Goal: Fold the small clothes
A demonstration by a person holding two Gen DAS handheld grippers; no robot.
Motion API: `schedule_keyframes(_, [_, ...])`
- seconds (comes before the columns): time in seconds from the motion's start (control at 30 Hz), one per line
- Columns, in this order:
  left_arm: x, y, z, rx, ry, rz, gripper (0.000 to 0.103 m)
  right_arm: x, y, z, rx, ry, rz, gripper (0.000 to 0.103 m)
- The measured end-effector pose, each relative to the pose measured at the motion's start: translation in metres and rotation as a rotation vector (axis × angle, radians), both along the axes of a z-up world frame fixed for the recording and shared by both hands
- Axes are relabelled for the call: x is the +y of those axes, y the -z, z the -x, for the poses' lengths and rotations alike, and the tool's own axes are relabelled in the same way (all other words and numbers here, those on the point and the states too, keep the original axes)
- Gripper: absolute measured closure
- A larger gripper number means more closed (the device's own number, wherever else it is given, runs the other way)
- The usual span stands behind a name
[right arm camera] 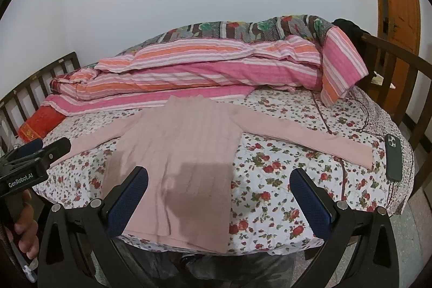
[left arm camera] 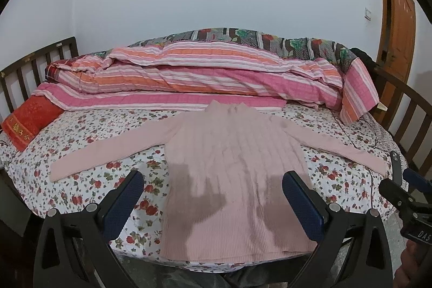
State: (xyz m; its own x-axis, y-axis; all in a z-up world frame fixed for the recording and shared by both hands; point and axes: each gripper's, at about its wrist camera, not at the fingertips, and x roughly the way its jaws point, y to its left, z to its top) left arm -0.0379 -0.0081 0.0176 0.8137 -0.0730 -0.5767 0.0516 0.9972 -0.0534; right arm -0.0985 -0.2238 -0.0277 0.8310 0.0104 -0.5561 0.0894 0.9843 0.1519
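A pale pink ribbed sweater (left arm camera: 232, 169) lies flat and unfolded on the flowered bedsheet (left arm camera: 89, 153), collar away, hem at the near edge, both sleeves spread wide.

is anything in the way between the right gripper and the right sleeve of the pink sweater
Nothing visible blocks it. The right gripper is open above the sweater's hem, and only bare floral sheet lies between it and the right sleeve. The phone lies beyond the cuff, near the bed edge.

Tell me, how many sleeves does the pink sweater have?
2: one sleeve stretches left across the flowery bed, the other sleeve stretches right, ending near the phone.
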Motion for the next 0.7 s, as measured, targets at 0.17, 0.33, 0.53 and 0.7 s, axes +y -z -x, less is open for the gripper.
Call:
schedule_keyframes(0.17, [0.005, 0.0017, 0.0014, -0.007, -0.006, 0.005, 0.0, 0.0078, 0.0001, 0.0001, 0.0, -0.007, 0.018, 0.0])
schedule_keyframes(0.33, [0.0068, 0.0033, -0.0001, -0.006, -0.004, 0.016, 0.0, 0.0102, 0.0004, -0.0006, -0.004, -0.011, 0.021, 0.0])
schedule_keyframes(0.53, [0.0026, 0.0058, 0.0003, -0.013, 0.011, 0.008, 0.0, 0.0086, 0.0037, -0.0032, -0.004, 0.004, 0.014, 0.0])
schedule_keyframes(0.7, [0.0023, 0.0093, -0.0021, -0.019, 0.013, 0.0, 0.0, 0.0076, 0.0079, -0.0078, -0.005, 0.018, 0.008, 0.0])
